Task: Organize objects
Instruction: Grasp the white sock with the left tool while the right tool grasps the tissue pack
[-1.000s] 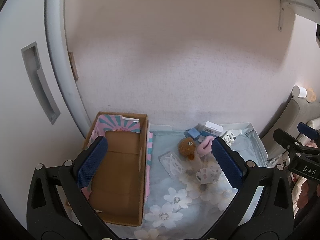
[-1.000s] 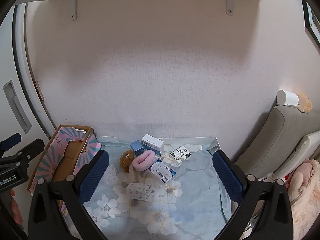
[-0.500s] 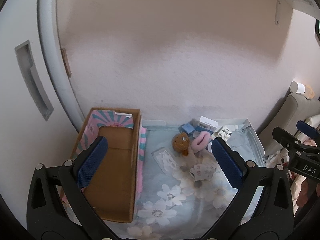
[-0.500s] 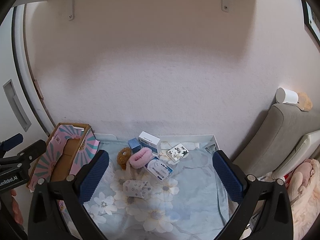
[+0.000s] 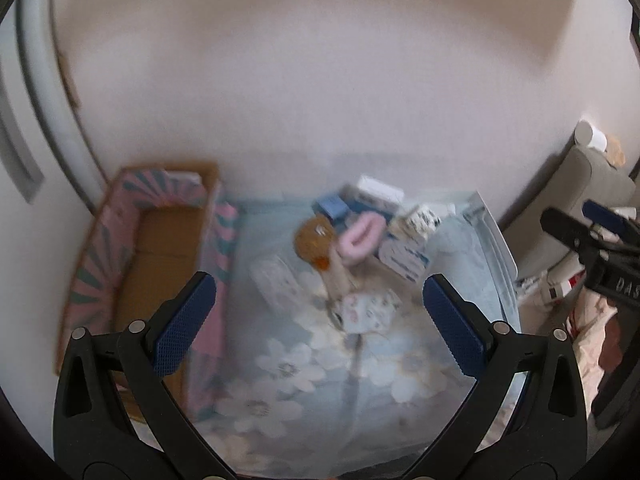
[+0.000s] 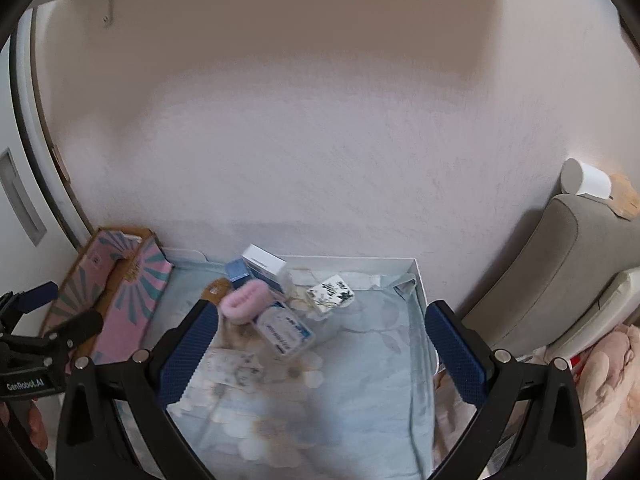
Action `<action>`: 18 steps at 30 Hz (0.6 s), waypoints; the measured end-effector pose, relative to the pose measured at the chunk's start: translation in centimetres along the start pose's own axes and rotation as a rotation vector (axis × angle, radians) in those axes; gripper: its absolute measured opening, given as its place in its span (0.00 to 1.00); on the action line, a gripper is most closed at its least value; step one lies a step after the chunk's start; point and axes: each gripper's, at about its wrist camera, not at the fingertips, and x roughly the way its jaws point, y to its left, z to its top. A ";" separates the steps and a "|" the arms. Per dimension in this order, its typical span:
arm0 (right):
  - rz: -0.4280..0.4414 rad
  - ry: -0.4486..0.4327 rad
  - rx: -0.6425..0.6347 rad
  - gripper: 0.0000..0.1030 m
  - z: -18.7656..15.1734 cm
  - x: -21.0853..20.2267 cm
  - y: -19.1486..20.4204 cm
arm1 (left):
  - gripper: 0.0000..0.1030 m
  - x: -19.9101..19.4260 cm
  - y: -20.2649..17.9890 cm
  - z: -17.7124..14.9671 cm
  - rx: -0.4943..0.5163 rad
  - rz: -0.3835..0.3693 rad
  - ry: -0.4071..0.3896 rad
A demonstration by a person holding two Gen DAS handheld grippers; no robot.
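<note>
The left gripper [image 5: 320,320] has its jaws spread wide with nothing between them, above the pale blue floral cloth [image 5: 320,392]. The right gripper [image 6: 322,354] is likewise wide apart and empty over the same cloth.

Taking the pink fuzzy ring [image 6: 245,301] as the landmark: a brown plush toy [image 5: 314,238] lies just beside it on the left, partly hidden behind the right gripper's left finger in the right wrist view. Behind the ring stand a small blue box [image 6: 237,269] and a white box [image 6: 265,265]. In front of it, touching or nearly so, lies a white-and-blue packet [image 6: 285,330]. To its right sits a black-patterned white packet [image 6: 331,293]. Nearer the camera lies what seems to be a small printed pouch [image 5: 370,312], blurred. Well to the ring's left, a cardboard box [image 5: 160,248] with pink-and-teal flaps stands open against the wall [image 6: 320,140].
</note>
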 end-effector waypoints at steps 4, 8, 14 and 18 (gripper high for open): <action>0.039 0.030 -0.067 1.00 -0.1 3.1 -1.6 | 1.00 3.4 -1.3 -1.5 -0.016 -0.020 0.076; 0.082 0.066 -0.136 1.00 -0.3 6.6 -2.6 | 1.00 6.8 -2.4 -3.0 -0.050 -0.035 0.147; 0.162 0.130 -0.214 1.00 -0.4 12.9 -3.1 | 1.00 11.5 -3.8 -4.6 -0.086 -0.022 0.213; 0.197 0.182 -0.247 1.00 -0.6 17.4 -3.0 | 0.98 14.2 -4.1 -5.4 -0.120 -0.007 0.238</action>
